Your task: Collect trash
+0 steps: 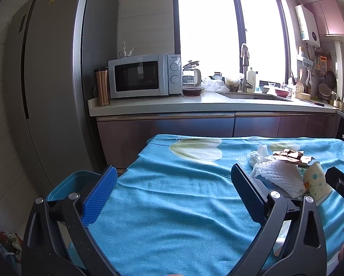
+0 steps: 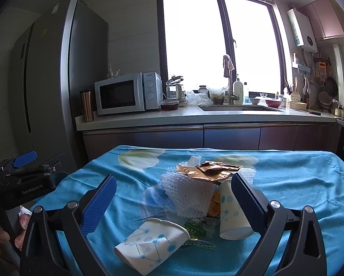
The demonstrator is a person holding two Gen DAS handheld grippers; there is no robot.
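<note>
Both fisheye views sit low and close over the bench covered in a blue flowered cloth [image 1: 172,195], each looking forward between its own tool's two blue-padded fingers toward the kitchen counter and bright window. The left wrist view sits further left, with the heap of white foam netting and paper cups [image 1: 284,177] at its right edge. The right wrist view faces that heap [image 2: 195,193] centrally and nearer.

light: daylight floods through my window [image 2: 218,46], blown white | cabinets [image 2: 218,138] below it backlit and dim | edges: strong fisheye bending, dark corners | focus: mostly sharp
</note>
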